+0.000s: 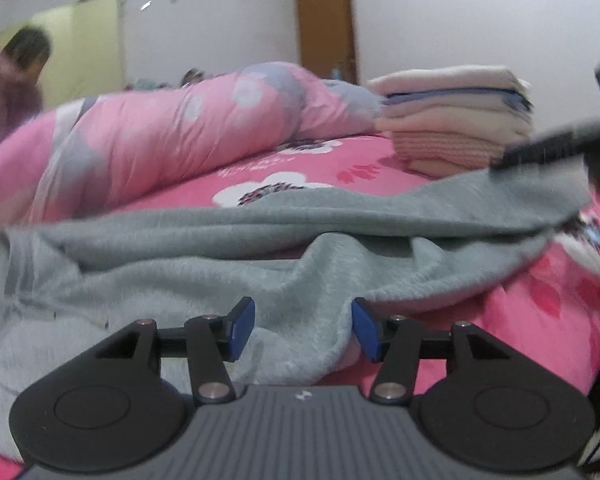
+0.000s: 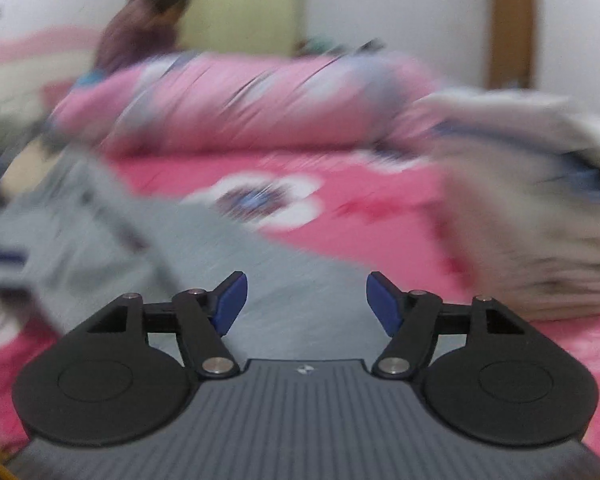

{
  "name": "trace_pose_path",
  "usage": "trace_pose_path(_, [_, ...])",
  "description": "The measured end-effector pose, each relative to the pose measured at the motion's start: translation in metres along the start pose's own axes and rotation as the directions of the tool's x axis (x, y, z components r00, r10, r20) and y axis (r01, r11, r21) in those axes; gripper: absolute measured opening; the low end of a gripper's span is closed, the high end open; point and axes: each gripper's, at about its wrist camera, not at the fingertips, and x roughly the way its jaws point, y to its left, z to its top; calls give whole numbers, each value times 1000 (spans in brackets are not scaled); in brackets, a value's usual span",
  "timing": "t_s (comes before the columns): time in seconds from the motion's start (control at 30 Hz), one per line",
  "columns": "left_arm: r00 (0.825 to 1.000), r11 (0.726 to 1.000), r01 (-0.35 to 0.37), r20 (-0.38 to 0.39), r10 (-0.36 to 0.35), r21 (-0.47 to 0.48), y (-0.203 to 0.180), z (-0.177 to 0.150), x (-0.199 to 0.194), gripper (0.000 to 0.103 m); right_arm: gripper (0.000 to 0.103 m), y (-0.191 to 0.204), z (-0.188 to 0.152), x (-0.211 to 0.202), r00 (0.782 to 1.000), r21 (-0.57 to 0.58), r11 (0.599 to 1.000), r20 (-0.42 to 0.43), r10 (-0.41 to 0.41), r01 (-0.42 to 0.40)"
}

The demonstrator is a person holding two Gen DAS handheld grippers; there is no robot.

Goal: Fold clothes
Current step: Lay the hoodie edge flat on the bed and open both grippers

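The left gripper (image 1: 303, 328) stood with its blue pads (image 1: 242, 330) parted, a soft ridge of the grey fleece garment (image 1: 260, 240) rising between them without either pad pressing on it. The garment lay rumpled across the near edge of the pink floral bedsheet (image 1: 300, 168), its fuzzy nap showing plainly, one long fold running side to side above the gripper and a looser flap drooping toward the right pad; its left part spread out paler and flatter, and its lower edge was cut off behind the gripper's body. The right gripper (image 2: 306, 304) also stood open, nothing between its pads (image 2: 384, 304), hovering over the same garment (image 2: 204, 264), which in that view stretched from the left down under the gripper. From the left wrist, a dark blurred bar (image 1: 548, 148), seemingly part of the other gripper, crossed the garment's far right corner; whether it touched the cloth could not be told. Beyond lay a rolled pink quilt (image 1: 172, 128) and, to the right, a stack of folded pale clothes (image 1: 452, 116) on the sheet. The right wrist view was heavily smeared, so the stack (image 2: 540, 208) and quilt (image 2: 260, 100) were only streaks. A person (image 1: 12, 80) at the far left was too blurred to describe.
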Motion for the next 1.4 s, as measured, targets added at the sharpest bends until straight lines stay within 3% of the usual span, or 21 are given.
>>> trace_pose_path(0.13, [1000,999,-6,20,7,-41,13,2,-3,57,66,35,-8,45,989,-111,991,-134,62,-77])
trace_pose_path(0.2, [998,998,29,61,-25,-60,19,2,-12,56,60,45,-14,58,984,-166,985,-178,27,-57])
trace_pose_path(0.23, [996,997,46,82,-41,-69,22,2,-17,56,54,44,-14,61,981,-167,985,-192,3,-36])
trace_pose_path(0.3, [990,992,94,117,-84,-80,30,1,-25,56,18,41,-13,67,975,-164,986,-219,-42,5])
trace_pose_path(0.33, [985,989,119,134,-107,-84,33,1,-29,58,13,35,-11,67,973,-138,990,-223,-53,22])
trace_pose_path(0.4, [986,986,118,133,-103,-115,40,-1,-26,61,6,25,-4,66,974,-106,992,-207,-89,68])
trace_pose_path(0.53, [1000,990,5,16,-2,-138,43,-6,6,57,3,22,20,61,978,-160,972,-97,-187,170])
trace_pose_path(0.6, [998,989,-53,-47,47,-139,44,-10,22,57,3,20,49,67,974,-198,957,-40,-222,210])
trace_pose_path(0.77, [996,984,-60,-71,49,-169,53,-21,27,57,3,7,152,117,952,-312,900,65,-300,305])
trace_pose_path(0.9, [995,978,-56,-88,39,-199,56,-28,28,57,3,-6,235,186,948,-262,912,110,-297,316])
trace_pose_path(1.03, [995,979,-60,-94,42,-193,54,-33,30,57,5,-15,271,270,941,-159,929,111,-320,335])
trace_pose_path(1.13, [995,981,-65,-92,48,-183,53,-34,31,58,19,-17,256,341,923,-113,917,-1,-386,383])
trace_pose_path(1.17, [995,981,-63,-90,47,-185,54,-35,31,58,33,-15,244,362,909,-125,910,-85,-407,396])
trace_pose_path(1.2, [995,980,-59,-88,43,-188,55,-36,31,58,45,-13,227,383,884,-156,902,-188,-428,403])
trace_pose_path(1.27, [996,978,-53,-83,37,-200,57,-36,30,59,48,-7,195,410,822,-243,884,-332,-463,400])
trace_pose_path(1.3, [996,978,-52,-80,36,-204,58,-36,30,59,49,-2,182,410,807,-293,872,-345,-479,392])
trace_pose_path(1.33, [996,977,-52,-77,36,-208,58,-36,29,59,52,4,171,402,807,-347,855,-324,-494,385])
trace_pose_path(1.4, [997,975,-59,-70,45,-214,57,-36,27,60,66,12,163,376,821,-413,835,-282,-496,363])
